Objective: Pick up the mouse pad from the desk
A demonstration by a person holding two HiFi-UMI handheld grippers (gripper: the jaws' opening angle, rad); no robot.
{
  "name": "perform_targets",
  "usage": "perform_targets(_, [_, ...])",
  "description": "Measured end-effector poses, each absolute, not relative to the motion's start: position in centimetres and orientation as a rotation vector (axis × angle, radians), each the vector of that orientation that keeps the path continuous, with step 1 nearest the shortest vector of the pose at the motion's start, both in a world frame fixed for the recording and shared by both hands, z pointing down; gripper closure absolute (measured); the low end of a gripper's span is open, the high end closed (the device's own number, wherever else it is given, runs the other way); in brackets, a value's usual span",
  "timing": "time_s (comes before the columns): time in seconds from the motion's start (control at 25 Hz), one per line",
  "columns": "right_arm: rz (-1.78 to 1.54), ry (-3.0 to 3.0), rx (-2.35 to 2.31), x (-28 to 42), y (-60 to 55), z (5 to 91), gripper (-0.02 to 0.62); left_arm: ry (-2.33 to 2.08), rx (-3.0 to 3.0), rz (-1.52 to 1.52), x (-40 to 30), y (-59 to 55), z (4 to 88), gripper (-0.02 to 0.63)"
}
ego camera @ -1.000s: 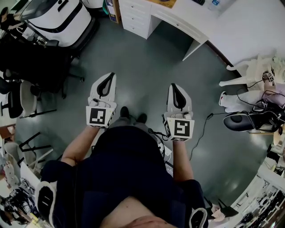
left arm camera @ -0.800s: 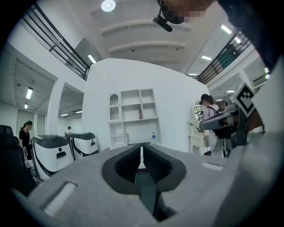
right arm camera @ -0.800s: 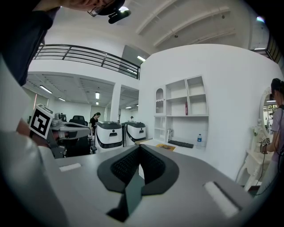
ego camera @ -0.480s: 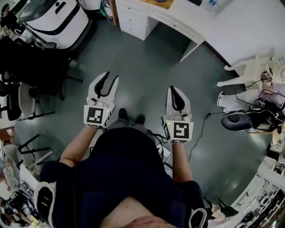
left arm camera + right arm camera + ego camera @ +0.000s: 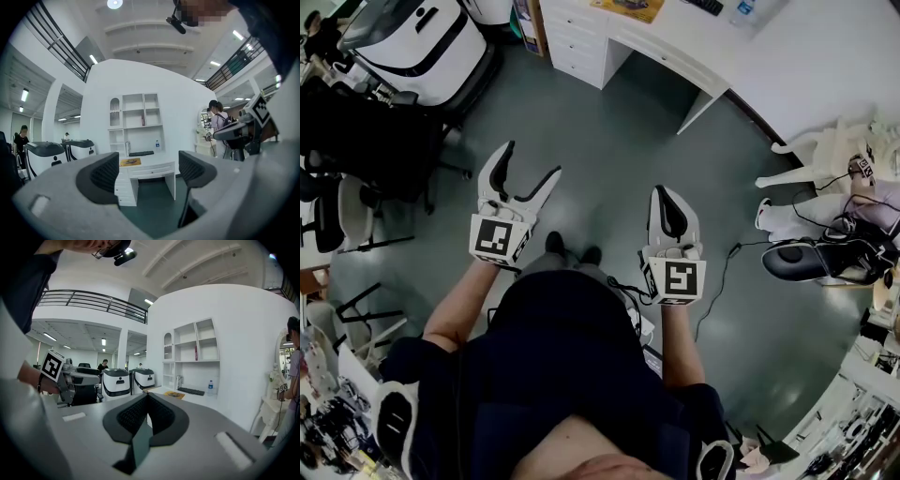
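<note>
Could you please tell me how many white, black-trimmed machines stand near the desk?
2: left machine and right machine, side by side left of the desk in the right gripper view; more may be hidden.

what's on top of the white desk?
On the desk: a yellow mouse pad, a dark keyboard behind it, and a water bottle. Whatever lies under the mouse pad is covered.
</note>
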State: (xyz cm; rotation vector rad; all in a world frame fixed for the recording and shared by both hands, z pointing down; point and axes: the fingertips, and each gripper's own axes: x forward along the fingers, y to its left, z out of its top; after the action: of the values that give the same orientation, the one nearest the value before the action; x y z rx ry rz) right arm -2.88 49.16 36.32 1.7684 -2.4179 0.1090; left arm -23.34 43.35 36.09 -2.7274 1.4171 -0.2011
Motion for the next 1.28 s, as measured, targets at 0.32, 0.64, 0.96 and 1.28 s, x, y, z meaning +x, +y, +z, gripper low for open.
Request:
perform_targets(0.32, [0.118, -2.435, 1.745, -0.2, 48.5, 36.9, 0.597, 1.433, -2.707, -0.2, -21.3, 41.3, 35.8, 0.152])
perform_targets(0.64, [0.113, -2.435, 1.757, 0.3, 44.7, 37.2, 0.597, 1.394, -2.717, -0.195, -20.1, 36.4, 36.0, 0.149])
perform_targets(0.96, [0.116, -2.391, 1.799, 1.1, 34.6, 38.2, 0.597, 1.355, -2.741, -0.16, -19.5, 25.1, 36.8, 0.149])
perform_targets(1.28, [0.121, -2.33, 1.829, 0.7, 20.4, 38.4, 0.597, 1.301, -2.835, -0.106, -19.5, 11.4, 36.6, 0.149])
